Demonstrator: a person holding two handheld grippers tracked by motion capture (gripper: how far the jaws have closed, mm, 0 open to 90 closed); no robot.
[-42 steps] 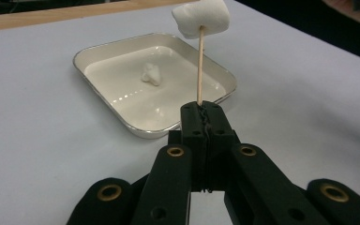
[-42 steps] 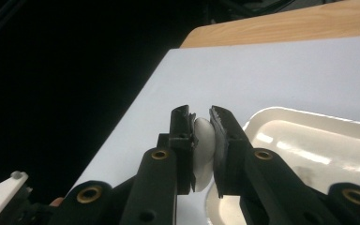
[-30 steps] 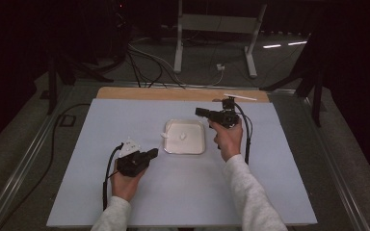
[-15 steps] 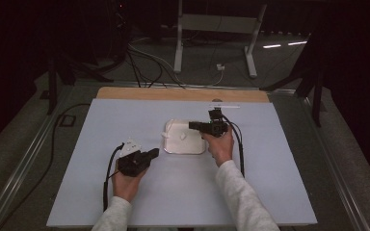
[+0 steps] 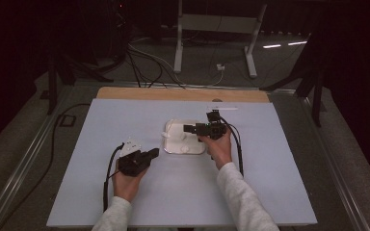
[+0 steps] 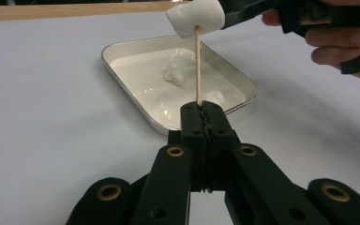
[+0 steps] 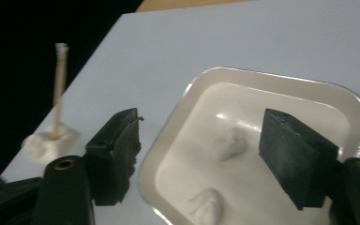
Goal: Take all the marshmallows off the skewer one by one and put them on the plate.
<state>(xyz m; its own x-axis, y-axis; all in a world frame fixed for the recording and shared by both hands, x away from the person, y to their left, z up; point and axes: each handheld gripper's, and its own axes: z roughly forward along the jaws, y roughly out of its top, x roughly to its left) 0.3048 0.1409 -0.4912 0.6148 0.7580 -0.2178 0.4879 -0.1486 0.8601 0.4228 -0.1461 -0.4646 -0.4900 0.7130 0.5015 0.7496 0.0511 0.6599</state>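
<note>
While the left tool (image 6: 201,115) is clamping the thin skewer (image 6: 198,70) upright with 1 marshmallow (image 6: 196,18) on top, the right tool (image 7: 201,154) is hovering wide open over the tray (image 7: 281,79), where 2 marshmallows (image 7: 232,140) are lying. They are probably soft and light, so squeezing the sides gently is best.

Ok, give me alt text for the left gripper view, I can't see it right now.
The left claw is shut on a wooden skewer held upright, with a marshmallow on its top. Behind it a white tray holds two more marshmallow pieces, and a hand with the other claw comes in at upper right.
</note>
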